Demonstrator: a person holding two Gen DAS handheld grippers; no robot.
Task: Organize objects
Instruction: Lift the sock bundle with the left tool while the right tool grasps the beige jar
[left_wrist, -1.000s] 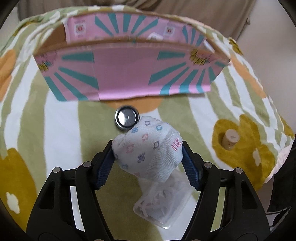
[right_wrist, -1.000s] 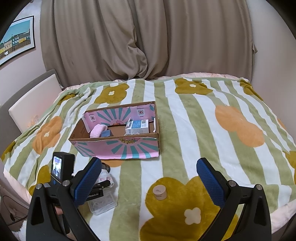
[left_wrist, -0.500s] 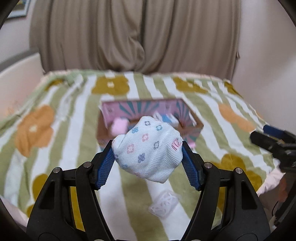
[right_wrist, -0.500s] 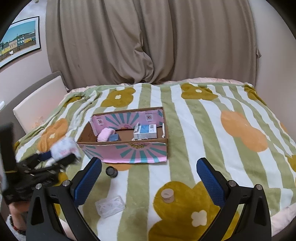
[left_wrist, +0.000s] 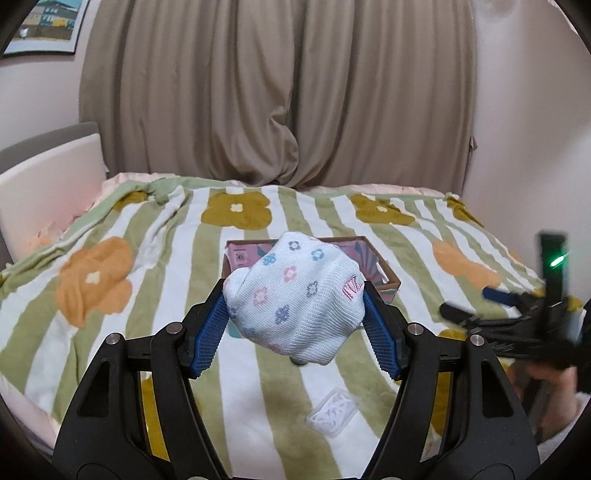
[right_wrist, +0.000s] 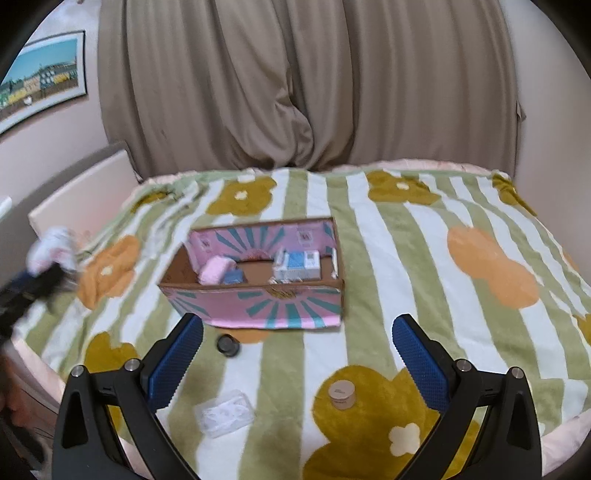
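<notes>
Left gripper (left_wrist: 295, 317) clamps the rolled sock (left_wrist: 295, 295), held in the air at 6 o'clock of the pink box (right_wrist: 258, 288). Right gripper (right_wrist: 297, 365) is spread wide, holding nothing. Risk: sock is soft and bulges past the pads, so it could slip or snag the box rim on release. Surface is a floral striped blanket (right_wrist: 406, 258) on a bed; beige curtain (right_wrist: 295, 85) at 12 o'clock.
</notes>
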